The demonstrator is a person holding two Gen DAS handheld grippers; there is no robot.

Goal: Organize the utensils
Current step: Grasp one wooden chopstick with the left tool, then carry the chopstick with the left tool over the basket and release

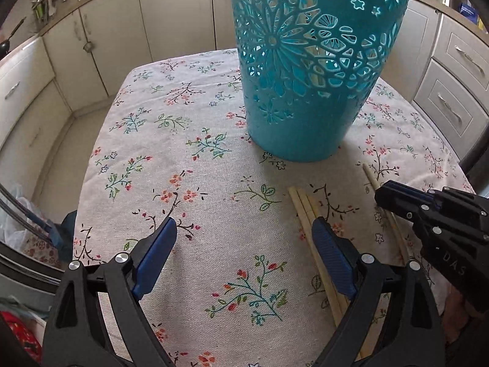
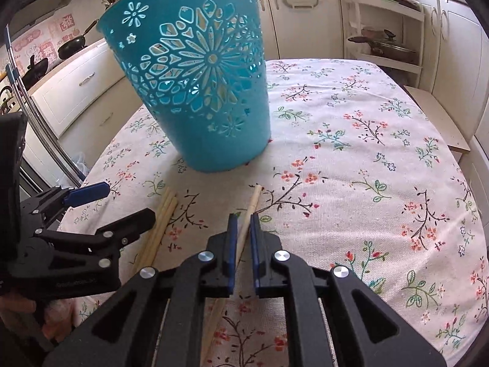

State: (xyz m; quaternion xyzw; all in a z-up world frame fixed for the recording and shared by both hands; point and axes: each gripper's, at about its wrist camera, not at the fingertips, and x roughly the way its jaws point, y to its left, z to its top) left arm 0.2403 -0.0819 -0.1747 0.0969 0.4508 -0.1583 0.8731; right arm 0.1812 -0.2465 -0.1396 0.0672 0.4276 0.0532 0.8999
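Left wrist view: the left tool (image 1: 244, 238) hangs wide open and empty over the tabletop (image 1: 183, 159); three bundled chopsticks (image 1: 301, 203) lie under its right finger, running near to far toward the teal basket (image 1: 305, 98).

Right wrist view: the right tool (image 2: 243, 223) is clamped on a single chopstick (image 2: 253, 202), whose far end points at the basket.

The tablecloth (image 2: 366, 159) is matt, coarse woven cloth; on it stand a smooth plastic basket (image 2: 201, 98) and pale, bare wooden chopsticks (image 2: 162, 229).
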